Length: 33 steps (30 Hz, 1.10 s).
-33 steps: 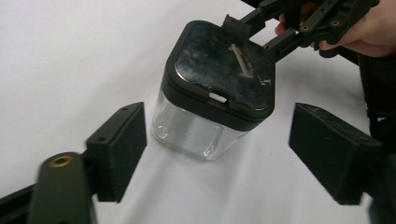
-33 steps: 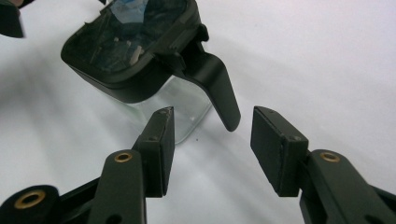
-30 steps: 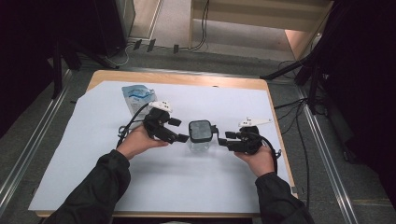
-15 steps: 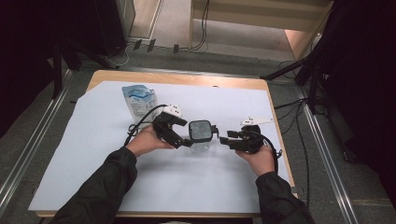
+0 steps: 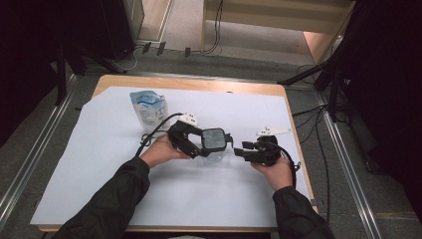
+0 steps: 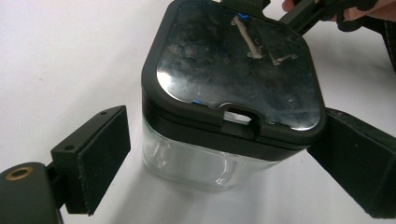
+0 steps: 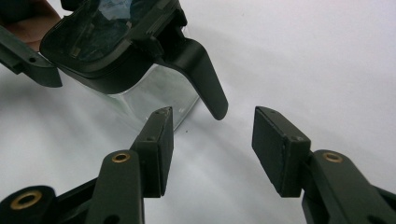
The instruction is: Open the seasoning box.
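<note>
A clear square container [image 5: 214, 149] with a black lid [image 6: 238, 60] stands on the white sheet at mid-table. My left gripper [image 5: 200, 145] is open, one jaw on each side of the container [image 6: 196, 161]. Its left pad [image 6: 100, 151] stands off the wall and its right pad [image 6: 359, 163] sits close against the lid's edge. My right gripper [image 5: 240, 151] is open just right of the container, with nothing between its pads [image 7: 280, 149]. A black latch flap [image 7: 205, 79] hangs from the lid just beyond the right gripper's [image 7: 212, 144] left pad.
A blue-and-white pouch [image 5: 148, 109] stands upright behind the left hand. The white sheet [image 5: 99, 174] covers most of the wooden table [image 5: 293, 129]. Cables trail from both grippers. Dark equipment and floor rails surround the table.
My left gripper has slid right until its jaws straddle the container. The right gripper has held near the container's right side. The container has stayed in place.
</note>
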{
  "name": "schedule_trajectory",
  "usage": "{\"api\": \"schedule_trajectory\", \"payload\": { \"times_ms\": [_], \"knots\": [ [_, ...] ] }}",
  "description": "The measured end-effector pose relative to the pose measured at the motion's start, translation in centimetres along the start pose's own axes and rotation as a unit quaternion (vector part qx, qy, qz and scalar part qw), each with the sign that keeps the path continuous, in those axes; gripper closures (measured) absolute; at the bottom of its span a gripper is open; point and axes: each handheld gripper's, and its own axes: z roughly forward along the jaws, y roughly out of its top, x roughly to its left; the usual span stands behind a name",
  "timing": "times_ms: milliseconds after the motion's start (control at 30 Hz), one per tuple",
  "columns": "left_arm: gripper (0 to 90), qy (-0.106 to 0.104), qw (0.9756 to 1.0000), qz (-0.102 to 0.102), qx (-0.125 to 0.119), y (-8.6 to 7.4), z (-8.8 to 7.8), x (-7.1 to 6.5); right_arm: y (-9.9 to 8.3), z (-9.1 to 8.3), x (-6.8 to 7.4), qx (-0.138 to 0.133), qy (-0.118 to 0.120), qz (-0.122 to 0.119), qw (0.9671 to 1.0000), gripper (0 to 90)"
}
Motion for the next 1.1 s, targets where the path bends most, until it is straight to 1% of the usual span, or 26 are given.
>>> {"api": "schedule_trajectory", "payload": {
  "times_ms": [100,267,300,367,500,567,667,733,767,833,1033,1100],
  "knots": [
    [7.3,-0.005,1.0000,0.003,0.003,-0.07,0.14,0.20,-0.08,-0.02,0.04,0.002,-0.001,0.003,1.0000,50.1],
    [7.8,-0.006,1.0000,0.006,-0.004,-0.14,0.28,0.20,-0.14,0.00,0.07,0.002,-0.001,0.003,1.0000,50.2],
    [8.3,-0.006,0.9999,0.004,-0.007,-0.15,0.32,0.15,-0.14,0.02,0.07,0.002,0.000,0.003,1.0000,50.2],
    [9.9,-0.007,0.9999,0.007,-0.008,-0.15,0.38,0.04,-0.14,0.07,0.09,0.003,0.001,0.005,1.0000,50.3],
    [10.8,-0.001,0.9999,0.011,-0.006,-0.11,0.45,-0.11,-0.13,0.16,0.08,0.004,0.002,0.004,1.0000,50.5],
    [12.0,-0.004,0.9999,0.011,-0.009,-0.11,0.48,-0.14,-0.12,0.20,0.10,0.003,0.002,0.005,1.0000,50.5],
    [12.6,0.002,0.9998,0.015,-0.011,-0.07,0.44,-0.22,-0.11,0.23,0.10,0.003,0.002,0.005,1.0000,50.6],
    [13.4,0.002,0.9998,0.018,-0.007,-0.04,0.33,-0.22,-0.10,0.24,0.11,0.003,0.002,0.006,1.0000,50.6],
    [13.6,0.006,0.9997,0.020,-0.010,-0.01,0.28,-0.31,-0.09,0.25,0.12,0.003,0.002,0.006,1.0000,50.7],
    [14.0,0.008,0.9997,0.022,-0.011,0.03,0.20,-0.30,-0.08,0.26,0.12,0.002,0.003,0.005,1.0000,50.7],
    [14.5,0.004,0.9997,0.018,-0.013,0.08,-0.07,-0.23,-0.06,0.28,0.11,0.000,0.005,0.008,1.0000,50.9],
    [14.6,0.005,0.9997,0.019,-0.011,0.10,-0.11,-0.30,-0.05,0.29,0.10,-0.001,0.007,0.009,0.9999,51.0]
  ]
}}
